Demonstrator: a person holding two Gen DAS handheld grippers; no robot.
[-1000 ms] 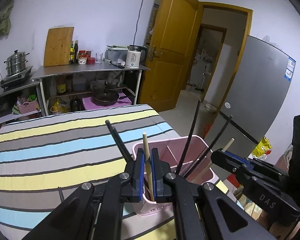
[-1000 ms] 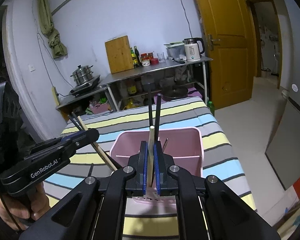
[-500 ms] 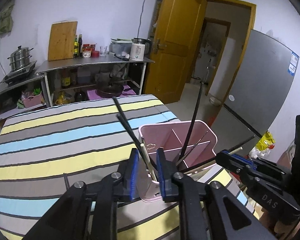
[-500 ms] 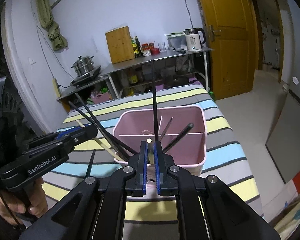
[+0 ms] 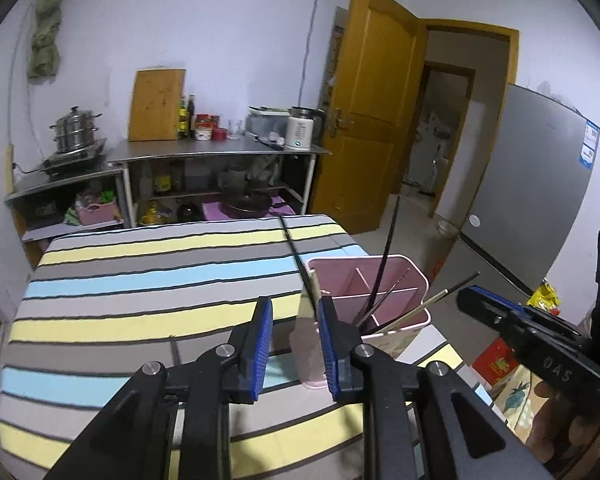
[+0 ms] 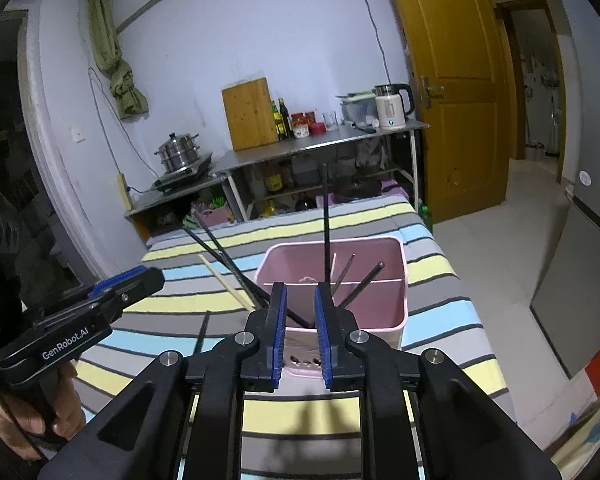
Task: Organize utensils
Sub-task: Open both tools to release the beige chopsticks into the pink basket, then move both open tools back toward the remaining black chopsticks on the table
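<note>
A pink divided utensil holder [image 5: 414,276] [image 6: 396,248] stands on the striped table near its right edge. Several black chopsticks [image 6: 325,216] [image 5: 386,256] and pale wooden chopsticks [image 6: 226,284] [image 5: 414,312] stick out of it at angles. One black chopstick [image 6: 201,330] lies flat on the cloth left of the holder. My left gripper [image 5: 294,346] is open and empty just in front of the holder. My right gripper [image 6: 301,332] is open and empty, close to the holder's near wall. Each gripper also shows in the other's view, the left [image 6: 100,300] and the right [image 5: 512,320].
The striped tablecloth [image 5: 140,280] covers the table, whose right edge drops off beside the holder. Behind stand a steel shelf [image 6: 320,144] with a kettle, bottles and a cutting board, a yellow door [image 6: 448,80] and a grey fridge [image 5: 540,184].
Both grippers opened and let go of their wooden chopsticks, which now rest in the holder. Both grippers pulled back and up from the holder.
</note>
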